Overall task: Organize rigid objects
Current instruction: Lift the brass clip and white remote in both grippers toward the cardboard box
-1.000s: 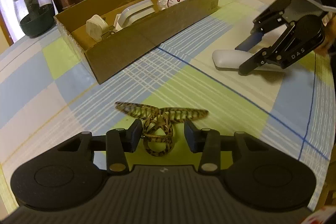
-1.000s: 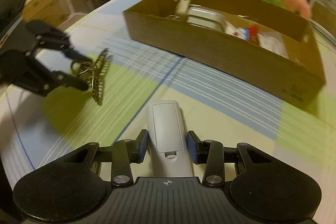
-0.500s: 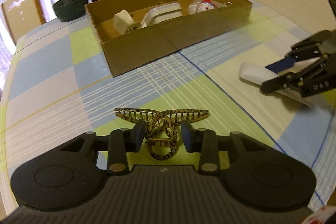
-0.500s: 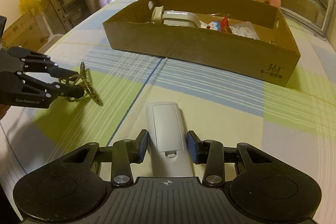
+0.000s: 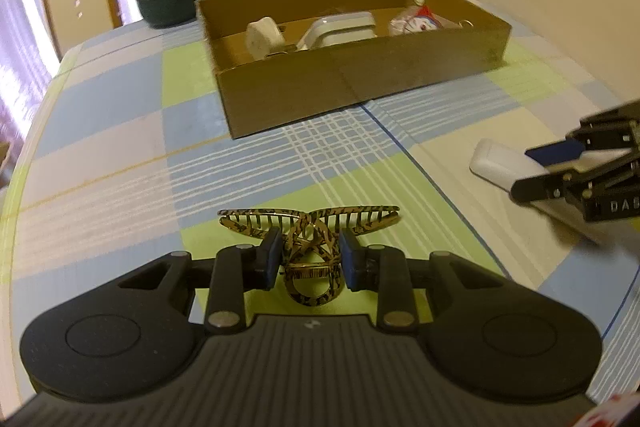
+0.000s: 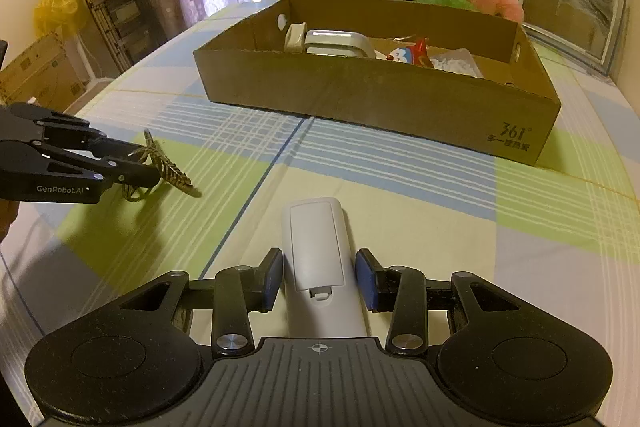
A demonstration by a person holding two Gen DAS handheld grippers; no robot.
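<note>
Cardboard box [image 6: 372, 99] is being faced straight ahead across the worktop [image 6: 420, 195] by both tools, the left tool [image 5: 308, 261] being pressed onto the hair claw [image 5: 310, 247], the right tool [image 6: 319, 279] being held slightly apart around the lengthwise white remote [image 6: 316, 247].

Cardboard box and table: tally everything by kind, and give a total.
Grippers: 2, left gripper and right gripper
Hair clips: 1, hair clip
Remote controls: 1, remote control
Boxes: 1, cardboard box
Things visible in the box: 4, white plug, white case, cartoon toy, clear packet
Total: 9
</note>
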